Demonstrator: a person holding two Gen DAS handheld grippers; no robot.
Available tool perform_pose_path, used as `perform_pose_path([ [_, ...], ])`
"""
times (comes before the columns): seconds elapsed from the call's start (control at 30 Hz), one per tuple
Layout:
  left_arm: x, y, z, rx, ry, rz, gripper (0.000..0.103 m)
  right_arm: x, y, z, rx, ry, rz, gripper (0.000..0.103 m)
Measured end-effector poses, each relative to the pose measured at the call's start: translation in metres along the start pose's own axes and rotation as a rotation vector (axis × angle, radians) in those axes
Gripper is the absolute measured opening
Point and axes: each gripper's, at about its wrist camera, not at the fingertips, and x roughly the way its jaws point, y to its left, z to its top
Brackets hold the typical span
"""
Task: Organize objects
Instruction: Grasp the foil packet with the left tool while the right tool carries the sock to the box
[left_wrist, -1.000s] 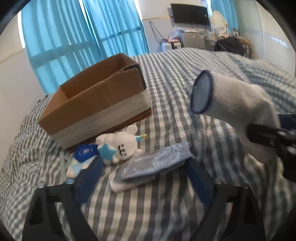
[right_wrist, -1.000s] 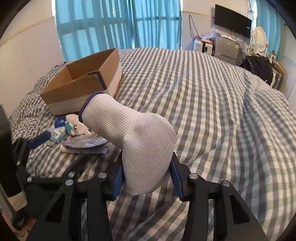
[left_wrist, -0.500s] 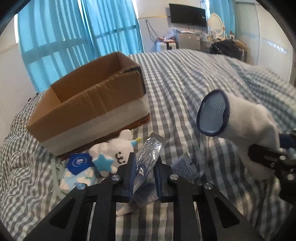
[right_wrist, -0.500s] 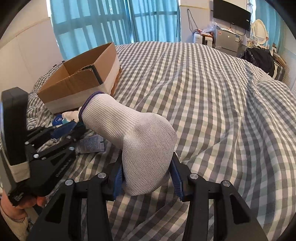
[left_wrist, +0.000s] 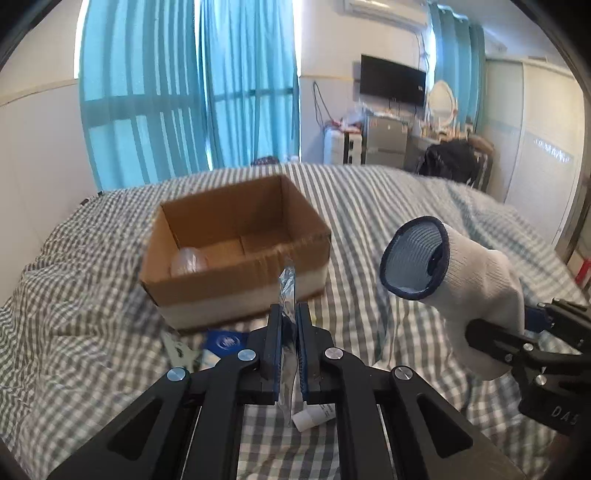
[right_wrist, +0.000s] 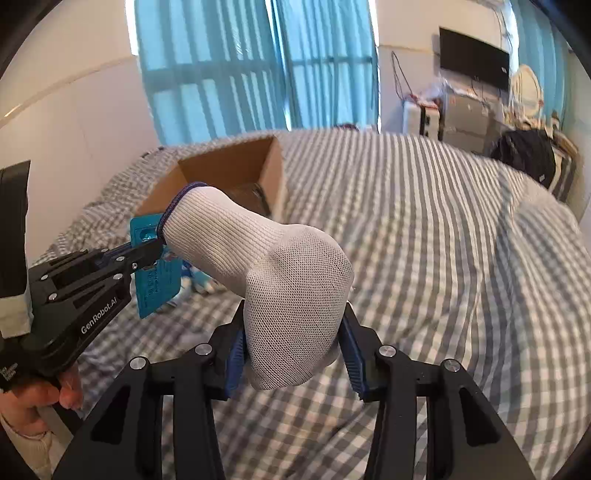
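An open cardboard box sits on the checked bed, with a clear round object inside it. My left gripper is shut on a thin flat packet, held edge-on above the bed in front of the box. From the right wrist view that packet shows teal, clamped in the left gripper. My right gripper is shut on the toe of a white sock with a dark blue cuff. The sock hangs in the air to the right of the box.
A blue tissue pack and a small white item lie on the bedding below my left gripper. A hand grips the left tool. Blue curtains, a wall TV and a dark bag on furniture stand beyond the bed.
The left gripper closed on the flat packet and lifted it off the bed. Both grippers rose, so the inside of the box now shows. The sock stays in the right gripper.
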Motion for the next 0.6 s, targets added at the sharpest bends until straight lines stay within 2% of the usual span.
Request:
perform_pose_path([
  [0.27,-0.023,0.026,0.037,-0.033,-0.064,0.006,0.007,-0.021,0.044,0.052,-0.088,-0.095,-0.003,0.045],
  [0.4,-0.015,0.037,0.058,-0.058,-0.085,0.02,0.007,-0.016,0.056,0.081,-0.101,-0.122,0.022,0.045],
  [0.6,0.013,0.057,0.085,-0.082,-0.101,0.049,0.007,0.013,0.065,0.127,-0.114,-0.153,0.051,0.045],
])
